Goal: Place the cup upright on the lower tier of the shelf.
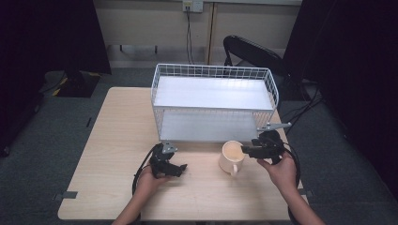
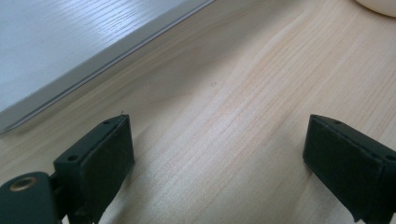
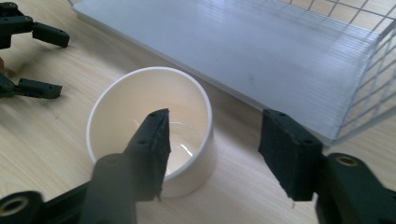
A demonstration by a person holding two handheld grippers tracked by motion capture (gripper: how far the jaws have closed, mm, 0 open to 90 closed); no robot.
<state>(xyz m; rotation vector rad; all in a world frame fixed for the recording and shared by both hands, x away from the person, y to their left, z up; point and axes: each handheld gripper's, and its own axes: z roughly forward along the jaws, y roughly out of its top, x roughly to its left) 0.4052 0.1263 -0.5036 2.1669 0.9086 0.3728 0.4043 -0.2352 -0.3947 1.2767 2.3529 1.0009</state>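
a: while the high view sets the cream mug (image 1: 231,157) at lower centre of the frame on the surface (image 1: 117,140), just in front of the white wire rack (image 1: 213,101), what do the right tongs (image 1: 248,149) do?

b: in the right gripper view the right tongs (image 3: 215,144) straddle the mug's (image 3: 149,126) wall, one jaw over its hollow, one outside, apart and not pressing. the left tongs (image 3: 42,60) show at upper left.

a: and the left tongs (image 1: 180,167)?

b: wide apart over bare wood; their own view has the rack's grey shelf (image 2: 70,42) at upper left, mug (image 2: 380,5) at the top right corner.
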